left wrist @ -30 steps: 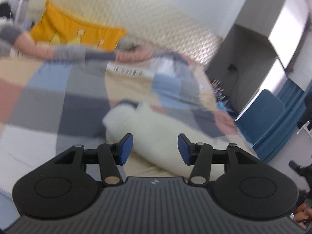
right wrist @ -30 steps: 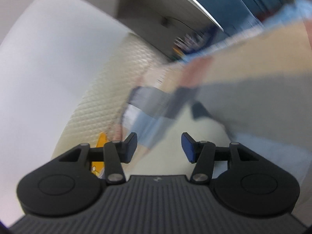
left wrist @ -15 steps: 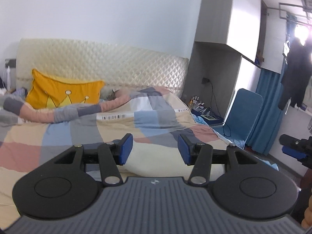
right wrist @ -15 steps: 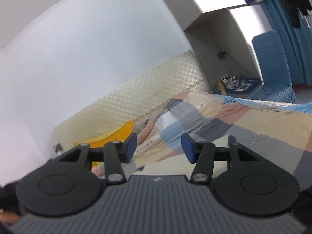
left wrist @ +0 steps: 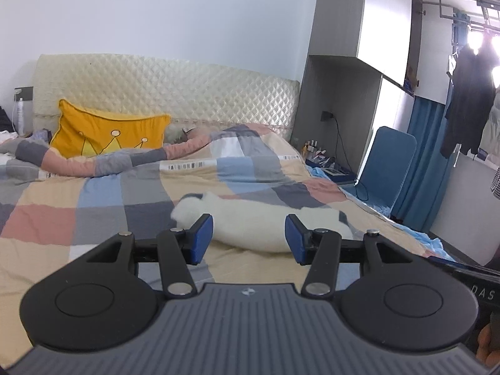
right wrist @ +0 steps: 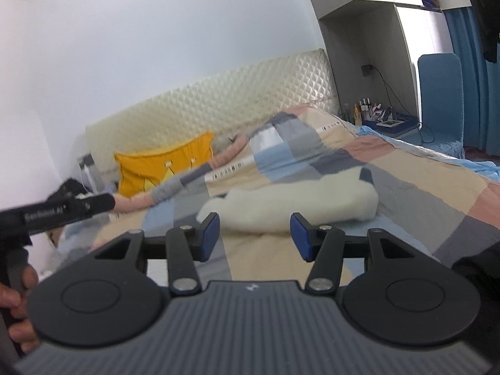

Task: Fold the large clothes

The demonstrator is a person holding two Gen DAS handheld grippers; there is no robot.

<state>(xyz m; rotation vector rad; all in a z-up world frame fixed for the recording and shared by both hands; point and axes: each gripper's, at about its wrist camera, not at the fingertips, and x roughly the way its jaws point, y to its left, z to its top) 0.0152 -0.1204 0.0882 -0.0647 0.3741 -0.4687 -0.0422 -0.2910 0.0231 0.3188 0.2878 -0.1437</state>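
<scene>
Cream-white fleecy garment (left wrist: 253, 225), rolled/folded into a thick oblong bundle, lies on the patchwork duvet (left wrist: 100, 206) of the bed, approx mid-bed, a bit toward the right edge. One end is rounded w/ a small dark grey patch; the other end shows a grey bit too (right wrist: 365, 176). Surface looks soft, lumpy, no loose sleeves trailing out. Left hand-held gripper (left wrist: 248, 239) sits above the near side of the bed, blue pads (left wrist: 203, 237) apart w/ nothing btwn them, not touching the bundle. Right hand-held gripper (right wrist: 254, 237) same: pads (right wrist: 211, 236) apart, empty, clear of the fabric. In the right wrist view the left device's black bar shows at far left w/ fingers of a hand (right wrist: 18, 300) around its handle. Edges/room: lots of flat duvet left of the bundle and in front of it; yellow crown cushion (left wrist: 109, 132) and a long striped bolster (left wrist: 103, 162) are well back by the cream quilted headboard (left wrist: 168, 90). Right bed edge runs near the bundle's right end; beyond it a blue chair (left wrist: 390, 168) and a cluttered bedside stand (left wrist: 325, 164).
</scene>
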